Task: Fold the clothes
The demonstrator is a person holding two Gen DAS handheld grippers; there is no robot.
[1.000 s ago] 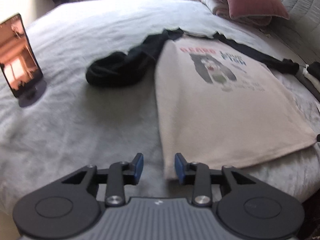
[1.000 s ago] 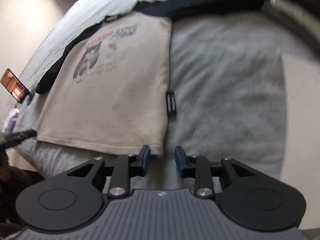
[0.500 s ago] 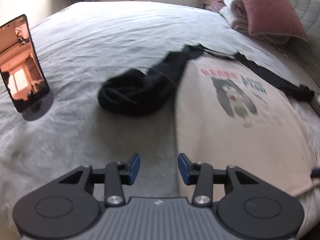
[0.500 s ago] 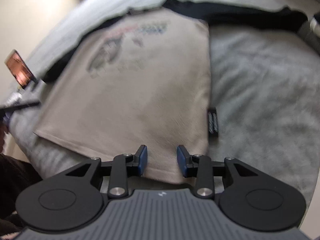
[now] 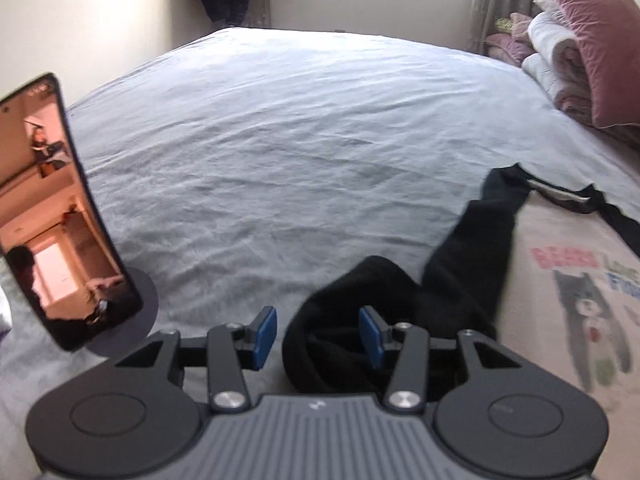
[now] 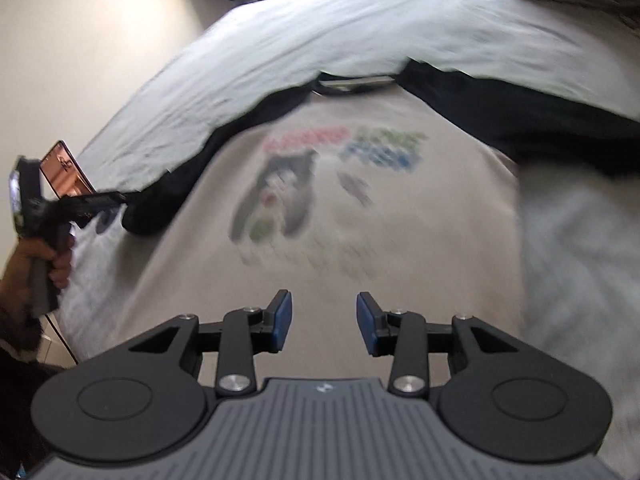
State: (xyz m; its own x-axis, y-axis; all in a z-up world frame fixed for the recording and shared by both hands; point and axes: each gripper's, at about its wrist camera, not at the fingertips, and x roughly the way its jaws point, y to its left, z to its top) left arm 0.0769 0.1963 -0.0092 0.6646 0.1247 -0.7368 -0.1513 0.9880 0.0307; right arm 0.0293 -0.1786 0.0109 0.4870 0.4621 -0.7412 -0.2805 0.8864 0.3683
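Swung off the hem toward the bunched black sleeve (image 5: 384,320) at lower centre, left tool (image 5: 318,334) wide and straddling it, right tool (image 6: 323,322) wide over the beige shirt (image 6: 360,248) on the bed (image 5: 300,128); sleeve fold seemingly in hand, needing a pinch next.

Left wrist view: set low and close behind the shirt's black sleeve (image 5: 404,320), faced across the bed (image 5: 304,140) toward the window | right wrist view: held close above the shirt (image 6: 360,208), faced toward its collar | shared: sleeve, shirt print, phone (image 6: 66,170)
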